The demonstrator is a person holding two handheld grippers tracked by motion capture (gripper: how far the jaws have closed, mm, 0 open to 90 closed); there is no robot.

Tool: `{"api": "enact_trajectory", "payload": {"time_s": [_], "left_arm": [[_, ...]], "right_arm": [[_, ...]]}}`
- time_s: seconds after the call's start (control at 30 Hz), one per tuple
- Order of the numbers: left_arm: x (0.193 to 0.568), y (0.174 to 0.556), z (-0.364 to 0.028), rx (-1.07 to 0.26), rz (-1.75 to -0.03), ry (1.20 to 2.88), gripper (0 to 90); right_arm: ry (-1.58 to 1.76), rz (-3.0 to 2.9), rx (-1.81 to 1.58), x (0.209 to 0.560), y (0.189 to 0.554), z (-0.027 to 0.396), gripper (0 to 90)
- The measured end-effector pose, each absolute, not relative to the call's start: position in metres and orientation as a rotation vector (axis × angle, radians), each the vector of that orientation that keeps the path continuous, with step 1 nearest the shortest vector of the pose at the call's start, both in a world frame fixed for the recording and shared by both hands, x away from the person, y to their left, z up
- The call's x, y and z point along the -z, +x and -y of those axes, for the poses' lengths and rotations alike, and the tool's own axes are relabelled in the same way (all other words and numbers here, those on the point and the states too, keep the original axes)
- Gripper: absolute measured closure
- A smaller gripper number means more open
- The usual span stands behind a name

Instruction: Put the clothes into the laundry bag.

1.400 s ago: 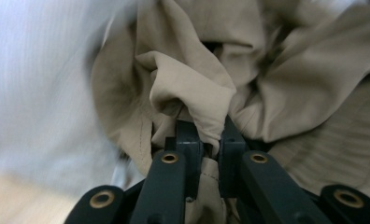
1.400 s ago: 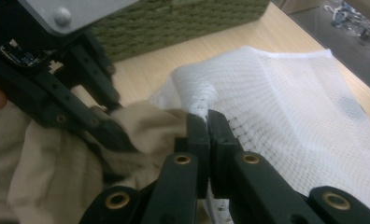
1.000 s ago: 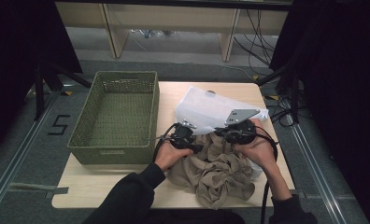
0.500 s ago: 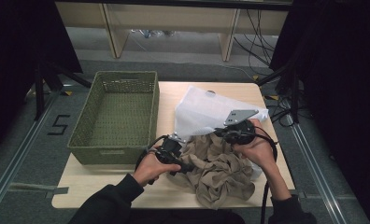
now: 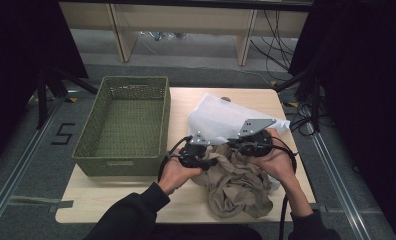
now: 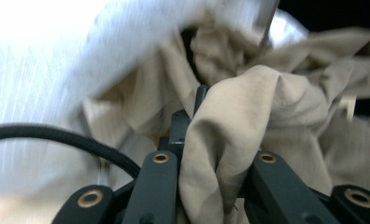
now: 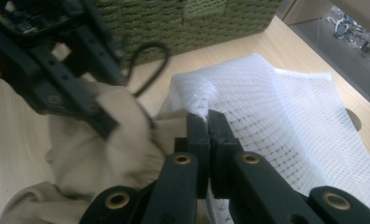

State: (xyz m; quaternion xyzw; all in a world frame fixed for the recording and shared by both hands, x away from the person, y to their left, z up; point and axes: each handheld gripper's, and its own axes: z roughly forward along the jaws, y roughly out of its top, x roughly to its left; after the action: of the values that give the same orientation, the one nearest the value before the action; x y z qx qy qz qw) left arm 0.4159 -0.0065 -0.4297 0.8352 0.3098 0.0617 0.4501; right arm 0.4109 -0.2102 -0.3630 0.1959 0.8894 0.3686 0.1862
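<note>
just right of the green basket [image 5: 123,125], on the wooden table [image 5: 101,200], my left gripper [image 5: 206,161] has a thick fold of the beige cloth [image 5: 238,187] between its jaws — they've just been closing, and in the left gripper view the fabric [image 6: 230,140] bulges up between them, pinched. the cloth lies crumpled in a heap on the table, well to the right of the basket, its upper edge tucked at the mouth of the white mesh bag [image 5: 221,120]. the bag sits beyond the cloth, further from me, level with the basket's far half. my right gripper [image 5: 236,145] is clamped on the bag's edge: in the right gripper view the jaws meet tight on the white netting [image 7: 286,121]. from there the left gripper [image 7: 61,79] shows, digging into the cloth [image 7: 94,154] with the basket [image 7: 183,18] behind it.
</note>
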Motion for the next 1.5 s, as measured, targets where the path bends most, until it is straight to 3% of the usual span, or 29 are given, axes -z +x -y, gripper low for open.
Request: {"api": "enact_trajectory", "payload": {"time_s": [0.17,0.27,0.37,0.5,0.63,0.7,0.77,0.8,0.83,0.9,0.93,1.1,1.3,1.4,1.5], "left_arm": [[0.459,0.443,0.014,-0.151,-0.855,2.1,72.3],[0.477,0.448,0.016,-0.145,-0.926,2.096,54.9],[0.466,0.433,0.002,-0.193,-0.891,2.127,36.2],[0.454,0.418,-0.019,-0.26,-0.901,2.156,23.1],[0.463,0.408,-0.036,-0.193,-0.97,2.181,22.6],[0.475,0.41,-0.034,-0.174,-0.975,2.218,27.2],[0.487,0.415,-0.028,-0.101,-0.98,2.189,44.1],[0.49,0.416,-0.026,-0.087,-0.952,2.172,44.1],[0.491,0.417,-0.024,-0.119,-0.938,2.172,50.9],[0.482,0.411,-0.016,-0.133,-0.837,2.119,74.4],[0.476,0.406,-0.01,-0.154,-0.796,2.114,76.4],[0.453,0.398,0.01,-0.201,-0.731,2.078,79.1],[0.46,0.429,0.03,-0.231,-0.789,1.986,78.5],[0.487,0.453,0.031,-0.224,-0.866,2.021,73.5],[0.487,0.452,0.028,-0.214,-0.861,2.018,61.4]], "right_arm": [[0.553,-2.507,-1.039,0.362,0.409,0.214,90.0],[0.552,-2.513,-1.026,0.365,0.41,0.216,90.0],[0.562,-2.508,-1.03,0.365,0.41,0.219,90.0],[0.577,-2.506,-1.024,0.364,0.409,0.22,90.0],[0.573,-2.507,-1.017,0.363,0.408,0.218,90.0],[0.553,-2.511,-1.015,0.363,0.409,0.217,90.0],[0.561,-2.51,-1.013,0.363,0.408,0.215,90.0],[0.559,-2.512,-1.008,0.363,0.408,0.214,90.0],[0.543,-2.512,-1.01,0.363,0.408,0.213,90.0],[0.549,-2.514,-1.008,0.364,0.408,0.211,90.0],[0.53,-2.518,-1.01,0.365,0.408,0.211,90.0],[0.546,-2.524,-1.012,0.367,0.409,0.21,90.0],[0.548,-2.522,-1.017,0.362,0.405,0.209,90.0],[0.53,-2.531,-1.017,0.365,0.407,0.21,90.0],[0.53,-2.543,-1.012,0.369,0.409,0.21,90.0]]}}
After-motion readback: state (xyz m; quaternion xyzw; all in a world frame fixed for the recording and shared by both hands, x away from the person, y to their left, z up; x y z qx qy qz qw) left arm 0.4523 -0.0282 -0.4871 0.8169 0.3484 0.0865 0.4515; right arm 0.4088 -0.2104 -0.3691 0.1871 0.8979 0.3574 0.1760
